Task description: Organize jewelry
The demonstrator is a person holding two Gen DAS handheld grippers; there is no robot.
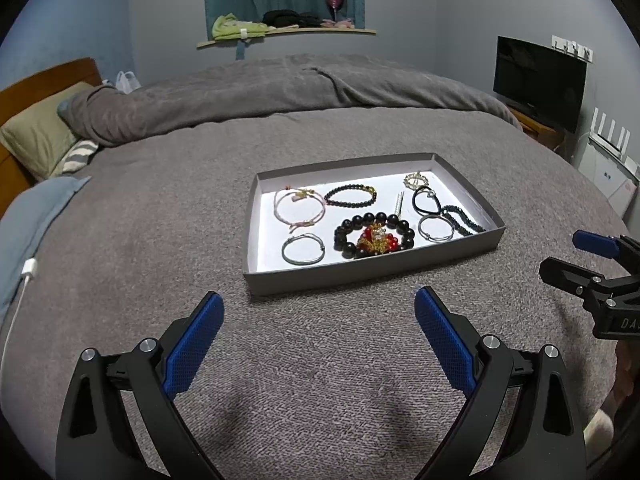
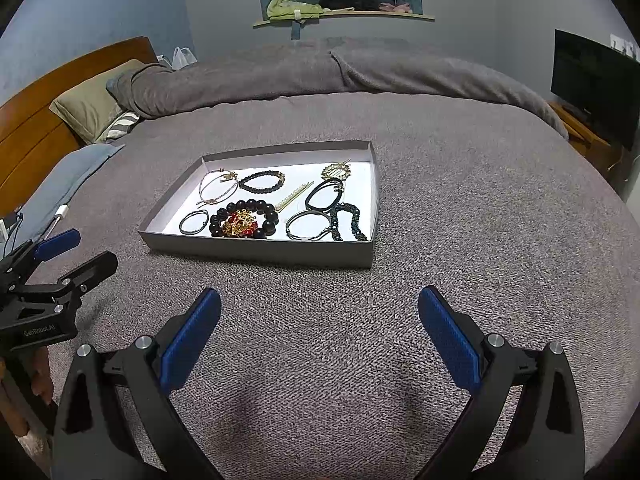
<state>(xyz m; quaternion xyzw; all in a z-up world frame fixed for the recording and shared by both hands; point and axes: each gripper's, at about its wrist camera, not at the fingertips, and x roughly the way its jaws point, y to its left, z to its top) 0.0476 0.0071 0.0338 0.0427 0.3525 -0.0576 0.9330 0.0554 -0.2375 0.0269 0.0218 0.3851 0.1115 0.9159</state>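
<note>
tray [image 1: 256, 236]: shallow grey box lid with a white floor, flat on the bed, ahead of both claws; holds all the jewelry.
big bead bracelet [image 1: 374, 234]: dark round beads with a red and gold charm, near the tray's front wall, middle.
pink cord bracelet [image 1: 299, 206]: tray's back left part.
small bead bracelet [image 1: 351, 195]: dark, back middle of the tray, just beside the pink cord.
grey ring bracelet [image 1: 303, 249]: tray's front left corner.
pearl hair pin [image 2: 294, 196]: slanted, behind the big bead bracelet.
black cord loop [image 2: 325, 197]: right half of the tray, touching a silver bangle [image 2: 309, 225] in front of it.
dark bead strand [image 2: 347, 220]: along the tray's right wall.
gold brooch [image 2: 336, 171]: tray's back right corner.
left claw [image 1: 318, 334]: wide apart, holding nothing, short of the tray's front wall.
right claw [image 2: 320, 334]: wide apart, holding nothing, short of the tray's front wall.
bed [image 1: 160, 248]: grey blanket under the tray.
tv [image 1: 538, 82]: well to the right of the tray.
</note>
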